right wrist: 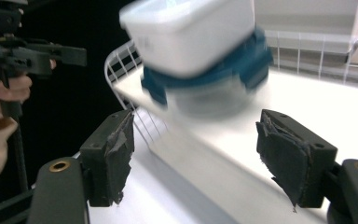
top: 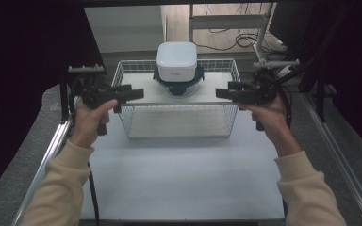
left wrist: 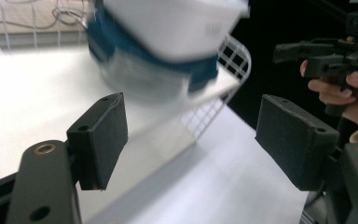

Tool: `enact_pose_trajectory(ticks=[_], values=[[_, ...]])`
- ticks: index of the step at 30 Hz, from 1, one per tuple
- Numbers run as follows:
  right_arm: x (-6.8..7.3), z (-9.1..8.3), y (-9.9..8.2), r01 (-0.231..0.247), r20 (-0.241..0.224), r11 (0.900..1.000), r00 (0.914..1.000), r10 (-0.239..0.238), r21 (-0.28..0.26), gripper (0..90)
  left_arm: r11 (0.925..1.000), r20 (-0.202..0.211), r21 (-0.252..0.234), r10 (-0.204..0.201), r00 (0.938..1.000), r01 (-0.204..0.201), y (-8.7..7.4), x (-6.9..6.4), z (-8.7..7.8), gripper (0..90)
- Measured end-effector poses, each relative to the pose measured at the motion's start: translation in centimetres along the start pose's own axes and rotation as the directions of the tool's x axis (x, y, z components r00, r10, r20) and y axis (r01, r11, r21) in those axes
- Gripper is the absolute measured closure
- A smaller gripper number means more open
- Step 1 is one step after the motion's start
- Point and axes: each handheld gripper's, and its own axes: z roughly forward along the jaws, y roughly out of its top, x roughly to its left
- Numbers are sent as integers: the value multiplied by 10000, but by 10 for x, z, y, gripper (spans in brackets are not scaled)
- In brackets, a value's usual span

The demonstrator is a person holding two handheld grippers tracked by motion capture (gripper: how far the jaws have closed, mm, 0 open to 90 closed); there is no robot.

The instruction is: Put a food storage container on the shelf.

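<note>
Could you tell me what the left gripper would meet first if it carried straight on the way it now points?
Probably the stacked food containers on the wire rack's shelf. The left gripper, jaws open and empty, points at them across the shelf; depth is unclear, so it might clip the shelf's edge first.

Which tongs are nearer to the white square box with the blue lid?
Neither clearly: left tongs stand at its left, right tongs at its right, both apart from the box.

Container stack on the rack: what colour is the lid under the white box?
Dark teal lid, clearest in the right gripper view.
</note>
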Motion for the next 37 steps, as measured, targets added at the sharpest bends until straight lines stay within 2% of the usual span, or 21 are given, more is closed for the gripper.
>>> enact_pose_trajectory(ticks=[3,6,9,12,17,18,22,25,34,37], values=[[0,-6,-26,213,122,9997,9997,-214,119,258,10000,-186,90,46,9998,-44,-27,1,2,242],[0,-10,-54,293,247,9993,9992,-299,226,253,9989,4,411,-208,9998,208,-56,4,9,239],[-1,-13,-85,423,513,9981,9977,-445,441,252,9972,-316,737,-102,9994,125,-83,5,15,237],[-2,-13,-109,467,623,9965,9968,-510,688,249,9922,-812,1233,274,9963,-172,-105,3,22,237],[-4,-9,-143,199,632,9945,9976,-265,1027,249,9840,-997,1755,495,9938,-314,-135,1,31,235],[-3,-8,-148,202,674,9934,9973,-279,1132,249,9838,-1064,1778,431,9934,-236,-141,0,32,236],[-2,-1,-165,118,602,9888,9980,-210,1491,249,9782,-1295,2058,543,9901,-267,-154,1,34,235],[1,8,-174,291,610,9836,9973,-406,1780,245,9759,-1350,2176,457,9898,-154,-159,4,35,234],[1,6,-175,270,649,9855,9972,-384,1677,238,9771,-1467,2126,395,9884,-75,-163,8,34,230],[0,8,-177,288,627,9836,9972,-406,1778,219,9740,-1604,2264,497,9858,-122,-165,10,37,227]])
